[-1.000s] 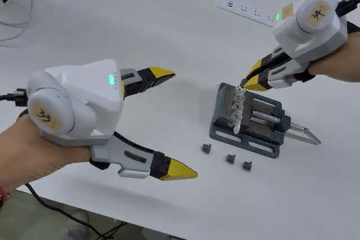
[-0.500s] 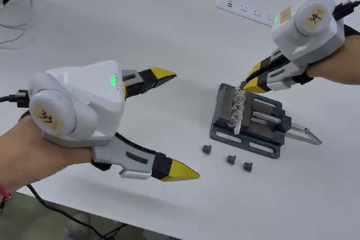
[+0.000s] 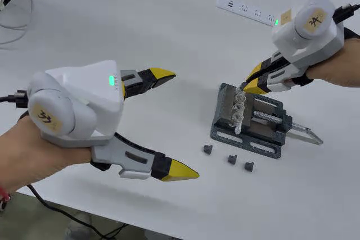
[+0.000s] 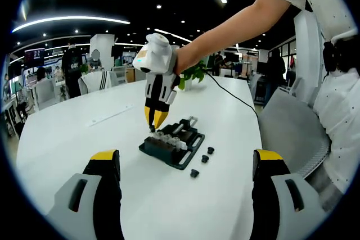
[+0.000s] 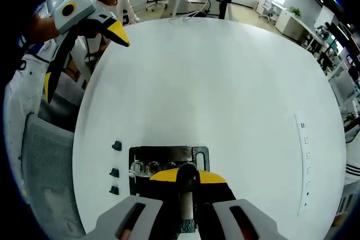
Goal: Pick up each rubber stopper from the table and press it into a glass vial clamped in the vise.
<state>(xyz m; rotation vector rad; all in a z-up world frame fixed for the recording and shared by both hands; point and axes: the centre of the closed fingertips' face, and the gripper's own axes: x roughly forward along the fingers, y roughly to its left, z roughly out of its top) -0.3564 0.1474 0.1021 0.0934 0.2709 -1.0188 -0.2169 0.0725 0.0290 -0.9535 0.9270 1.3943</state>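
Three small dark rubber stoppers (image 3: 232,159) wait on white bench (image 3: 169,26); right hand-held gripper (image 3: 246,86) pinches fourth stopper (image 5: 188,170) onto clamped clear glass vials (image 3: 238,108); left hand-held gripper (image 3: 180,123) spread, idle.

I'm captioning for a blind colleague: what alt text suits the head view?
The right gripper, fingers shut on a dark stopper, meets the far vial of a row clamped in a vise on a white table. Three loose stoppers lie beside the vise; the left gripper hovers open.

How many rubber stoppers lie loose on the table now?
3, in a row on the table beside the vise: left stopper, middle stopper, right stopper. Another may be hidden at the right gripper tips.
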